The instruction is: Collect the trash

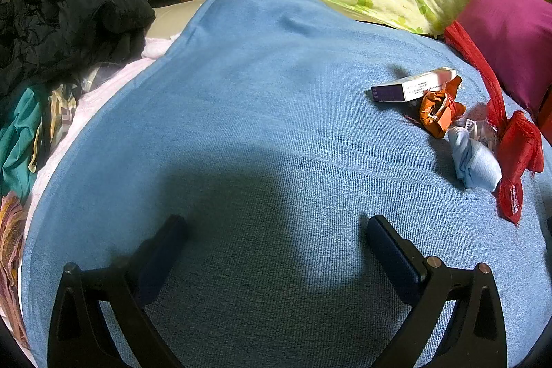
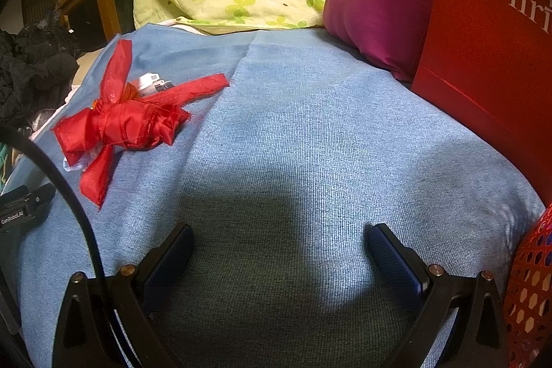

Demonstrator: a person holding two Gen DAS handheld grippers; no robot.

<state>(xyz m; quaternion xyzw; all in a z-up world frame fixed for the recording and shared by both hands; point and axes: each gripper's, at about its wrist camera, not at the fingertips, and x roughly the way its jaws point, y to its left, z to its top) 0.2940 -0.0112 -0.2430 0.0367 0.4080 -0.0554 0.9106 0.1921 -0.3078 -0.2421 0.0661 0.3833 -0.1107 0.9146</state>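
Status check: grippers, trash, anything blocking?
Left hand-held gripper open, empty. Right hand-held gripper open, empty. Trash pile untouched on blue sheet. Nothing blocking.

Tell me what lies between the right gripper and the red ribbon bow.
Only bare blue cloth. In the right wrist view, nothing sits between the open right gripper and the red ribbon bow, which is ahead to its left.

Left tongs (image 1: pixel 276 230) gape, empty; right tongs (image 2: pixel 279 238) likewise.
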